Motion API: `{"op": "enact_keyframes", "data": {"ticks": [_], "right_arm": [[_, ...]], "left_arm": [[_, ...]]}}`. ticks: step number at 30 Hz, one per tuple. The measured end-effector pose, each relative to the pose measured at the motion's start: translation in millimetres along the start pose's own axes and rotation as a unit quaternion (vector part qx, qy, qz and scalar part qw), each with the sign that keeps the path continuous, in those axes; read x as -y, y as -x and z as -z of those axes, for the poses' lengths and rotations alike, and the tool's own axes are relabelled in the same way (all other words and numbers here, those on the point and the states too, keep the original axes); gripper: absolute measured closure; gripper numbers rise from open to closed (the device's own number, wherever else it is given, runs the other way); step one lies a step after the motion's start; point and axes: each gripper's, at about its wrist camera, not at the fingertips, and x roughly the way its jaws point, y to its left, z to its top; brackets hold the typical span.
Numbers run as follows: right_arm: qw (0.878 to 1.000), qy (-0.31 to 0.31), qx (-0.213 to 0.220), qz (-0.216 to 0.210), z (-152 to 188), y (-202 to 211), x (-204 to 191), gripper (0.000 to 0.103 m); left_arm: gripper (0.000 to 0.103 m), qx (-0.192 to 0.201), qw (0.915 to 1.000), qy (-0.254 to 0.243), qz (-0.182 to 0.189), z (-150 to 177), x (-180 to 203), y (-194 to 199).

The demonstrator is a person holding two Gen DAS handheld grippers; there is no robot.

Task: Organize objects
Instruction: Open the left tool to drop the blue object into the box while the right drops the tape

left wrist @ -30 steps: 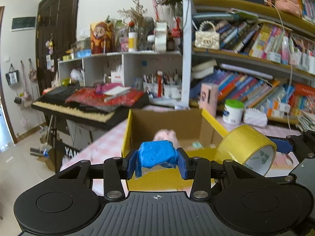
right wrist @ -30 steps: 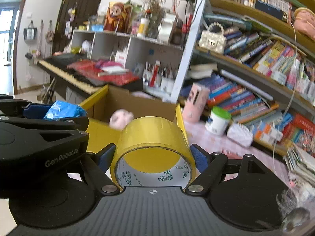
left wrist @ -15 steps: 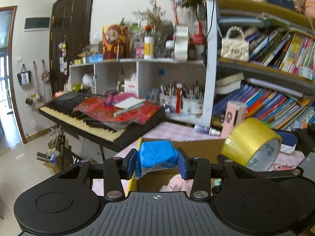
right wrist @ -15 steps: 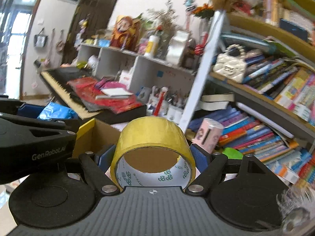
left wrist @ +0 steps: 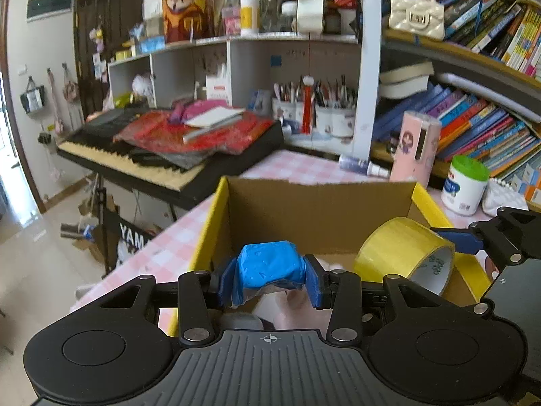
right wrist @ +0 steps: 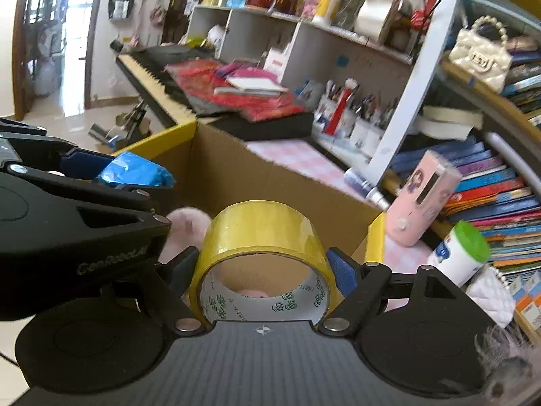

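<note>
My left gripper [left wrist: 269,275] is shut on a blue wrapped packet [left wrist: 268,264], held over the near edge of an open cardboard box with yellow rims [left wrist: 216,209]. My right gripper [right wrist: 263,264] is shut on a roll of yellow tape [right wrist: 262,233], beside the left one and also over the box [right wrist: 270,182]; the tape [left wrist: 402,247] shows at the right of the left wrist view. A pink plush toy [right wrist: 184,223] lies inside the box, partly hidden behind the grippers. The left gripper with its blue packet [right wrist: 135,172] fills the left of the right wrist view.
The box stands on a pink checked tablecloth [left wrist: 304,167]. Behind it are a pink tumbler [left wrist: 414,147], a green-lidded white jar [left wrist: 465,186] and a small spray bottle [left wrist: 360,165]. A keyboard piled with red cloth [left wrist: 175,142] stands left; crowded bookshelves [left wrist: 473,115] rise at the right.
Both grippers have come down and forward over the box with their loads still held; the box's inside and far wall now fill more of both views.
</note>
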Motion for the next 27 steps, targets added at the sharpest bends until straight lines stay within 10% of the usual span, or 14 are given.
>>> {"op": "enact_keyframes", "data": {"ticks": [13, 27], "right_arm": [[0.998, -0.039, -0.036, -0.035, 5, -15, 14, 0.022], [0.997, -0.07, -0.033, -0.027, 7, -5, 15, 0.021]], "left_arm": [[0.059, -0.034, 0.9992, 0.021, -0.009, 7, -1, -15], [0.017, 0.0, 0.9996, 0.028, 0.001, 7, -1, 9]]}}
